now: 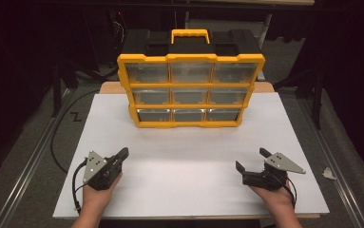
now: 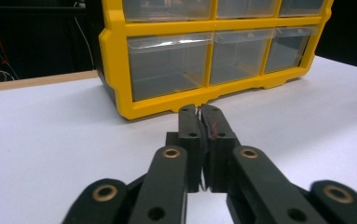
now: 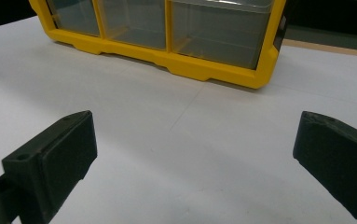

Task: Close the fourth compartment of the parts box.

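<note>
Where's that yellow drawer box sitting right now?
In the high view, the yellow drawer box stands upright at the far middle of the white table, beyond both grippers.

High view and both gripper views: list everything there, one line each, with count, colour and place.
organizer case: one, yellow frame with black top, far middle of the board
drawers: nine, clear, three rows of three in the case front
handle: one, yellow, on the case top
board: one, white, covering the table
left gripper: one, black, near left of the board, shut
right gripper: one, black, near right, open
hands: two, at the near edge
</note>
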Tool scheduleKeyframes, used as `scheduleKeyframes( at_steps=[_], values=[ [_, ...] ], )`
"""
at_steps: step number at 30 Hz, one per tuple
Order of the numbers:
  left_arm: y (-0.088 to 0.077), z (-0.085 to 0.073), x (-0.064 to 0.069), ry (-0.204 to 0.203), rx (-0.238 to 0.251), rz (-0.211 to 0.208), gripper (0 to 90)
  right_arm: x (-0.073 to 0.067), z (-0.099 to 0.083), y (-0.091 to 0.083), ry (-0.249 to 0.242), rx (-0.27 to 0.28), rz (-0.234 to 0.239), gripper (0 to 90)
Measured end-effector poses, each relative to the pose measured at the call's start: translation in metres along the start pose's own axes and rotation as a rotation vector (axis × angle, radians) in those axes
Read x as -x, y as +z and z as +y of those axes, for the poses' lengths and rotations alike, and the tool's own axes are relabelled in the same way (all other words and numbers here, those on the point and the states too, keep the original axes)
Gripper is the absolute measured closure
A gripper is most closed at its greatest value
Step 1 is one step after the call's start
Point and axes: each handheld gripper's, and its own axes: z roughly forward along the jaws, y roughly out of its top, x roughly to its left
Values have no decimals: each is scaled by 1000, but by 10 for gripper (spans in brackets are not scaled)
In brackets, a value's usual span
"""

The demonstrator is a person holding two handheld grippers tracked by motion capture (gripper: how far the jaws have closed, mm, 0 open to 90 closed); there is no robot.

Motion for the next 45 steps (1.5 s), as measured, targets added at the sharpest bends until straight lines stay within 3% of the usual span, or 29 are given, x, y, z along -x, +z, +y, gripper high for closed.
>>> scheduleKeyframes(
  at_steps=[3, 7, 8, 9, 10, 12, 17, 23, 24, 27, 29, 33, 45],
  values=[
    [-1, 0, 1, 1, 2, 1, 840, 0, 0, 0, 2, 2, 2, 8],
    [0, 1, 1, 1, -4, 14, 709, 1, 0, -1, 3, 8, 5, 8],
    [0, 1, 1, -2, -9, 12, 624, 3, 1, -2, 5, 11, 4, 8],
    [0, 1, 0, -6, -11, 12, 624, 3, 1, -2, 5, 11, 4, 8],
    [1, 1, 0, -9, -13, 12, 543, 5, 0, -3, 7, 12, 1, 8],
    [2, 0, 0, -11, -18, 13, 466, 6, 0, -3, 12, 16, -2, 8],
    [3, -1, 0, -5, -24, 14, 384, 7, 0, -5, 16, 18, -5, 8],
    [4, 1, -3, -25, -27, 26, 241, 6, 0, -6, 17, 16, -3, 8],
    [5, 2, -3, -27, -33, 22, 159, 7, -1, -6, 17, 15, -5, 8],
    [6, 3, -2, -16, -46, 7, 112, 7, -1, -6, 19, 16, -6, 8],
    [9, 3, -2, -24, -70, -2, 4, 7, -1, -7, 19, 16, -8, 8],
    [12, 3, 0, -13, -99, 6, 0, 8, -2, -9, 23, 17, -11, 8],
    [13, 3, -1, -17, -105, 7, 0, 8, -2, -9, 23, 17, -10, 8]
  ],
)
